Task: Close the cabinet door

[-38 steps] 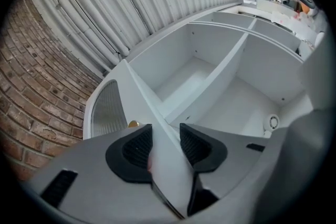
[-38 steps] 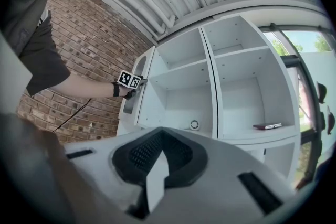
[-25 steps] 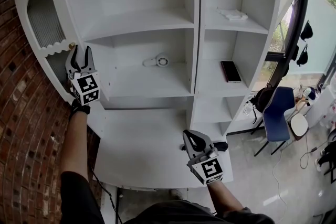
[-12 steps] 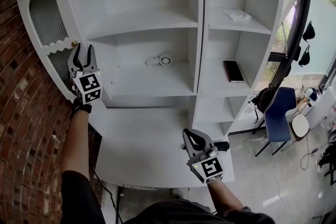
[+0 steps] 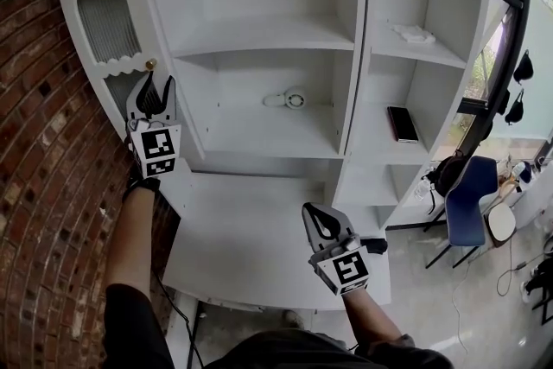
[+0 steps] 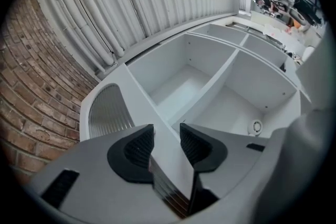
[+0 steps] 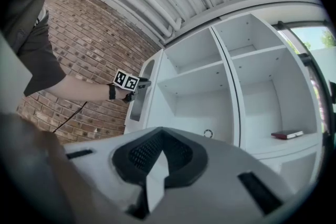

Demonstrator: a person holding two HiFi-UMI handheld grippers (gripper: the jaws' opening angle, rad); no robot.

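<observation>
Head view: white cabinet filled the upper frame, and the cabinet door stood open at upper left, next to the brick wall. Left gripper was clamped on the door's edge just below the brass knob. Right gripper was at lower centre, over the white surface. Left gripper view: left gripper pads pressed both sides of the door edge. Right gripper view: right gripper jaws were together with nothing between; the door was left of centre.
</observation>
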